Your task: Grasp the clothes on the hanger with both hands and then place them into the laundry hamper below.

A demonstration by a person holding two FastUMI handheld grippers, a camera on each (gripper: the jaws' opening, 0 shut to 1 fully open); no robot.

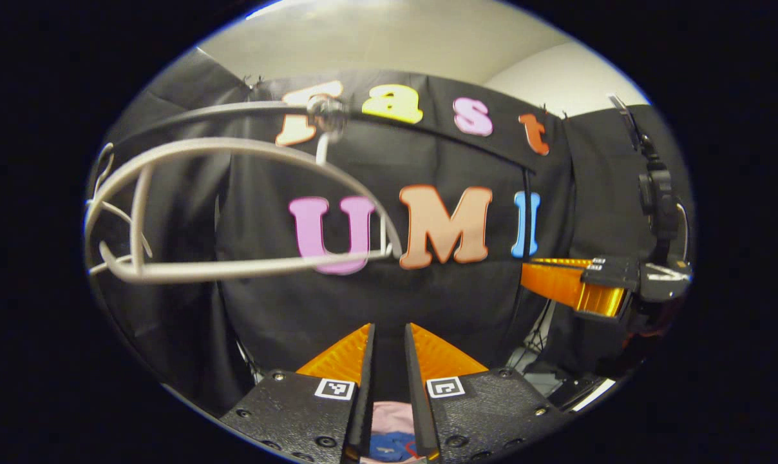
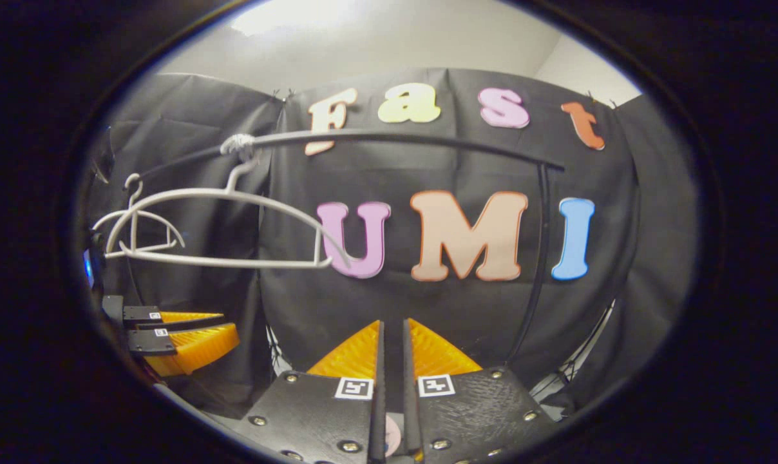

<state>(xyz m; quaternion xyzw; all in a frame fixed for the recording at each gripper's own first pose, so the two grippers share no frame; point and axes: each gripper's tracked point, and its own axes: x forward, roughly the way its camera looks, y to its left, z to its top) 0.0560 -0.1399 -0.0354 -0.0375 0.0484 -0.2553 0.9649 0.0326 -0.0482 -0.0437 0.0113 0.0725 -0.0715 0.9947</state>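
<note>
Pink cloth (image 1: 389, 422) with a blue and red patch shows low between the fingers of my left tool (image 1: 389, 332), down near their base; the fingers stand narrow, with only a slim gap toward the tips, and I cannot tell whether they actually press on the cloth. In the right gripper view a small bit of the same pink cloth (image 2: 392, 437) sits in the slit between my right tool's (image 2: 389, 327) fingers, which are also drawn almost together; here too the grip itself is hidden from me.

Out beyond the left tool, a pale grey plastic clothes hanger (image 1: 234, 212) hangs bare from a thin dark metal rail (image 1: 427, 129), up and to the left, its hook looped over the rail. A second pale hanger (image 1: 115, 212) lies just behind it at the far left. My right tool also appears at the right edge of the left gripper view, pointing inward, well apart from the hanger.

From the right gripper view the same bare hanger (image 2: 221, 225) hangs upper left on the rail (image 2: 395, 136), and my left tool sits low at the left edge, below it.
</note>
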